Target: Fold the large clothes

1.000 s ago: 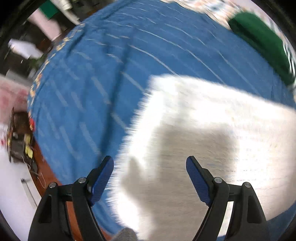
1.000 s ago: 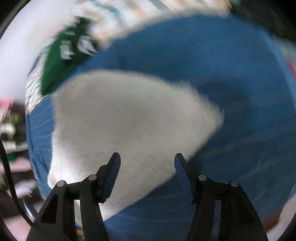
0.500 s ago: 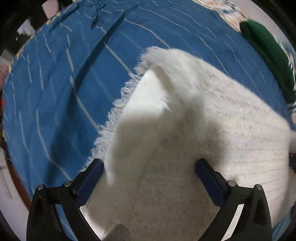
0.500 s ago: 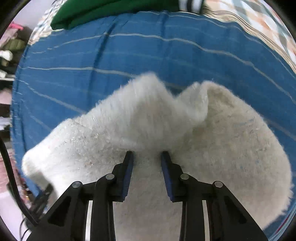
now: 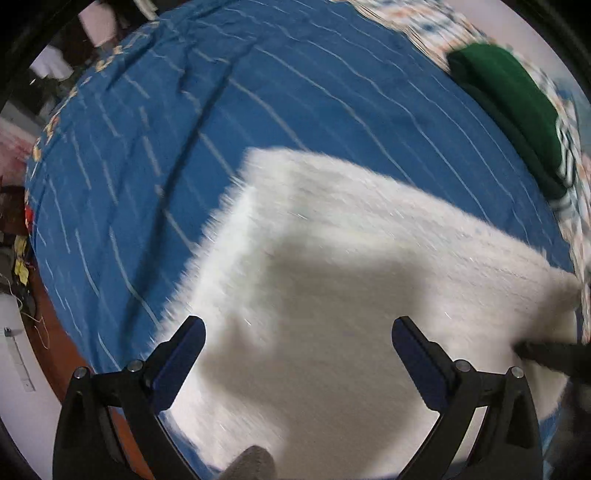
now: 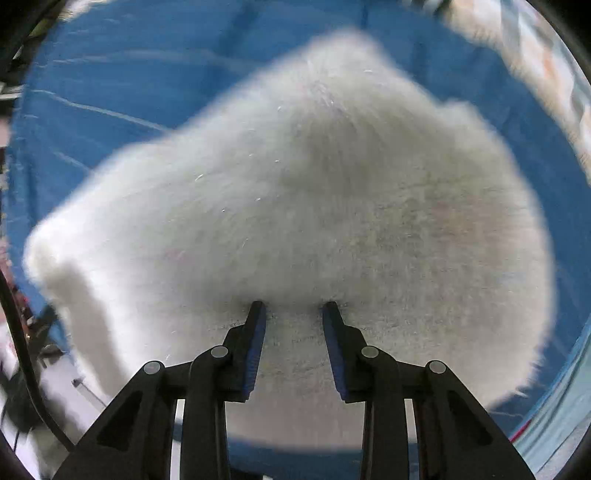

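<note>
A fluffy white garment point(image 5: 351, 280) lies folded on a blue striped bedspread point(image 5: 184, 129). My left gripper point(image 5: 297, 345) is open wide and empty, hovering over the garment's near left part. In the right wrist view the white garment point(image 6: 314, 184) bulges up in front of my right gripper point(image 6: 293, 317), whose jaws are narrowed on a pinch of its fabric. The other gripper's dark tip point(image 5: 546, 356) shows at the garment's right edge in the left wrist view.
A folded green garment point(image 5: 517, 110) lies at the bedspread's far right, by a patterned cloth point(image 5: 424, 26). The bed's left edge drops to a red-brown floor point(image 5: 62, 332) with clutter. The bedspread point(image 6: 110, 74) surrounds the garment in the right wrist view.
My left gripper has drawn back and up from the garment, still open. My right gripper has stayed pinched on the fabric and moved, and the garment now bulges higher before it.
</note>
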`<state>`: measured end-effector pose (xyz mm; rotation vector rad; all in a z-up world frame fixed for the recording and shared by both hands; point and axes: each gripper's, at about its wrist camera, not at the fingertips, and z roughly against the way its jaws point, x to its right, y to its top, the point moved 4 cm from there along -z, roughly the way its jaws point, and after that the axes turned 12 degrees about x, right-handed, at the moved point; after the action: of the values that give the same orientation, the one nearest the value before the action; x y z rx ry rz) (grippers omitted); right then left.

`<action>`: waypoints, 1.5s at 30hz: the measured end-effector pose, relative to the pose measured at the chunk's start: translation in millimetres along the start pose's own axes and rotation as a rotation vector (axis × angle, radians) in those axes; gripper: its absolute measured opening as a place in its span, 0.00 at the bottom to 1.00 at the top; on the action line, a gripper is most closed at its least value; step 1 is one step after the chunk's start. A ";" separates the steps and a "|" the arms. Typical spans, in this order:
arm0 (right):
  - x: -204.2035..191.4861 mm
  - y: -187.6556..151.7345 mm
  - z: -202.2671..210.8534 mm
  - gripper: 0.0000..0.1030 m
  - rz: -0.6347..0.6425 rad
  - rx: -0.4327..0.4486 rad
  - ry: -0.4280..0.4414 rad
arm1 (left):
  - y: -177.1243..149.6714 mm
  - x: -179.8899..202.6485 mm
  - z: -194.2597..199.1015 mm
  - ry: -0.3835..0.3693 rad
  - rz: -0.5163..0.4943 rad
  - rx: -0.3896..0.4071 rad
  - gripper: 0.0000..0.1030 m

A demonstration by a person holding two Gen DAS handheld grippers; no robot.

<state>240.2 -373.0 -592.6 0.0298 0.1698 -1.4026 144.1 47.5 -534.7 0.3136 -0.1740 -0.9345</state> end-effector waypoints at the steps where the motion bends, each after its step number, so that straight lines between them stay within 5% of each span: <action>1: 5.4 0.6 -14.2 0.34 -0.070 0.006 0.022 | -1.4 7.3 3.1 -0.003 -0.020 -0.008 1.00; 7: -13.3 0.1 -3.6 0.33 -0.034 0.003 0.001 | -14.0 58.2 11.2 -0.034 -0.119 -0.010 1.00; 14: 8.2 -26.0 48.6 0.33 -0.135 0.173 0.047 | -21.3 138.2 -37.4 -0.029 -0.208 -0.001 1.00; 19: 13.5 -23.9 -0.5 0.33 -0.166 0.117 0.034 | -19.2 157.8 -65.9 0.016 -0.289 -0.022 1.00; 23: 7.9 -14.6 1.2 0.34 -0.135 0.080 0.013 | -9.3 162.8 -59.6 0.026 -0.309 -0.034 1.00; 26: 20.7 -23.8 25.6 0.36 -0.212 0.126 0.165 | -6.3 161.9 -39.2 0.010 -0.292 -0.011 1.00; 29: 53.7 -64.4 70.5 0.61 -0.333 0.282 0.335 | -10.7 162.7 -42.3 -0.001 -0.269 -0.003 1.00; 33: 116.6 -132.6 93.6 0.64 -0.530 0.400 0.358 | -18.8 159.2 -60.3 -0.008 -0.254 -0.008 1.00; 36: 149.1 -169.8 59.6 0.64 -0.673 0.397 0.390 | -18.4 160.5 -60.2 -0.026 -0.262 -0.003 1.00; 39: 174.0 -172.0 17.5 0.64 -0.753 0.420 0.503 | -18.7 159.4 -59.5 -0.031 -0.264 -0.004 1.00; 45: 162.0 -102.7 -30.5 0.65 -0.780 0.585 0.756 | -15.4 148.7 -57.9 -0.024 -0.314 0.010 1.00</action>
<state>161.7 -545.1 -636.6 1.0857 0.4175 -2.1217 235.6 -70.6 -592.7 0.3449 -0.1539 -1.2484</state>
